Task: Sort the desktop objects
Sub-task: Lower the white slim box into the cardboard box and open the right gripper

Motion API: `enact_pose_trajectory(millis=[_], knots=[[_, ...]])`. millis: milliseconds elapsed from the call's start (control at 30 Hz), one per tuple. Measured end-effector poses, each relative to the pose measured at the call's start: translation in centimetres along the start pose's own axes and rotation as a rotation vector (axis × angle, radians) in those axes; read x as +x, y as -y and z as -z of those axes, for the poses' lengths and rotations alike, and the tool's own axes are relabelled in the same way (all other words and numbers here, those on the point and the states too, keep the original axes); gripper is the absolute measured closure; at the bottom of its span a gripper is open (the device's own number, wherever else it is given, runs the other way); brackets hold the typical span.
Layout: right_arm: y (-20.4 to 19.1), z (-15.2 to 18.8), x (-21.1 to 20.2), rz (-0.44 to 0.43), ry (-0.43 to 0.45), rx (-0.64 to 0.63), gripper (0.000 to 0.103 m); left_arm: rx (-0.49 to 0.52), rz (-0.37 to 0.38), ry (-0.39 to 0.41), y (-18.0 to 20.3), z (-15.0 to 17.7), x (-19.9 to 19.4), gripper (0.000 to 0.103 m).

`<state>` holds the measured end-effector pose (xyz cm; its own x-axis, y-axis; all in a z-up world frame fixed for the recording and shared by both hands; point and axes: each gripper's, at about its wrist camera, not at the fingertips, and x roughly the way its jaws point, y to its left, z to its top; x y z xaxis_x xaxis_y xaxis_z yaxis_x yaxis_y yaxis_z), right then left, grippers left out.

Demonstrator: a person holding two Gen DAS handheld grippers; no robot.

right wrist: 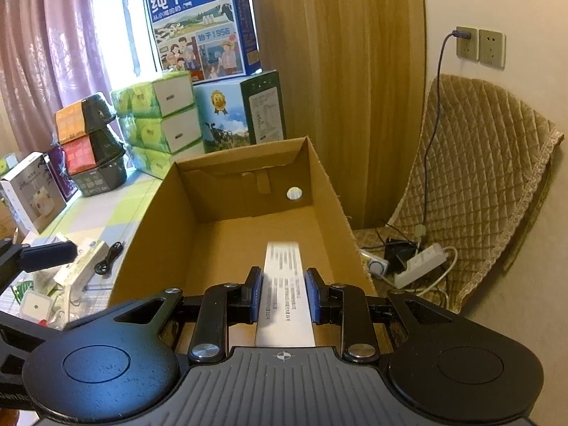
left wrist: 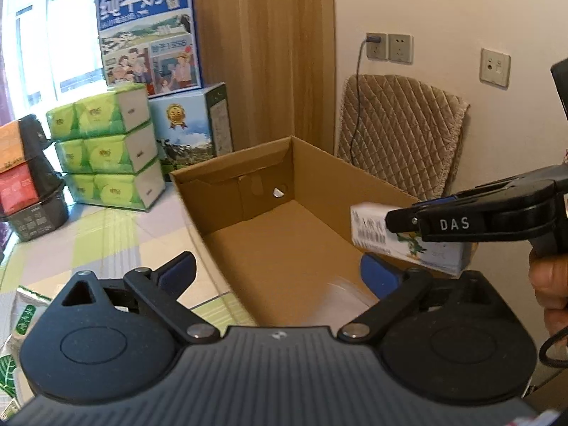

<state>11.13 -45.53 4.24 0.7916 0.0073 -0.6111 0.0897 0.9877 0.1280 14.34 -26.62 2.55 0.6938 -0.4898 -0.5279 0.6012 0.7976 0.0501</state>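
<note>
My left gripper (left wrist: 278, 273) is matte black, with blue pads on its fingers (left wrist: 179, 271), silver screws at the linkage pivots, two round domed housings and a ribbed grey plate bearing a small crosshair mark. My right gripper (right wrist: 284, 294) is built the same; its side carries white "DAS" lettering, and a thin black cable loops beside my right hand (left wrist: 550, 284).

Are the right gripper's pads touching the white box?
Touching. In the right wrist view both blue pads press the sides of the white box, with no gap; the right gripper holds it over the carton.
</note>
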Motion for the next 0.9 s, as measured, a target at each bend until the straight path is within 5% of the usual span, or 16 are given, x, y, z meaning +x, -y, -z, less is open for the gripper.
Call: enact_pose_trajectory(millis=[200, 267, 467, 900], knots=[[-0.3, -0.2, -0.3, -0.039, 0.025, 0.022, 0.077, -0.060, -0.042, 0.000, -2.0, 0.7, -2.0, 0.006], [-0.2, -0.4, -0.7, -0.037, 0.037, 0.038, 0.064, -0.085, -0.053, -0.005, -2.8, 1.0, -2.7, 0.006], [-0.4, -0.5, -2.9, -0.035, 0.066, 0.051, 0.051, -0.133, -0.088, -0.011, -4.3, 2.1, -5.1, 0.006], [-1.0, 1.4, -10.0, -0.034, 0.107, 0.103, 0.039, -0.198, -0.178, -0.025, -6.3, 5.5, -11.9, 0.004]])
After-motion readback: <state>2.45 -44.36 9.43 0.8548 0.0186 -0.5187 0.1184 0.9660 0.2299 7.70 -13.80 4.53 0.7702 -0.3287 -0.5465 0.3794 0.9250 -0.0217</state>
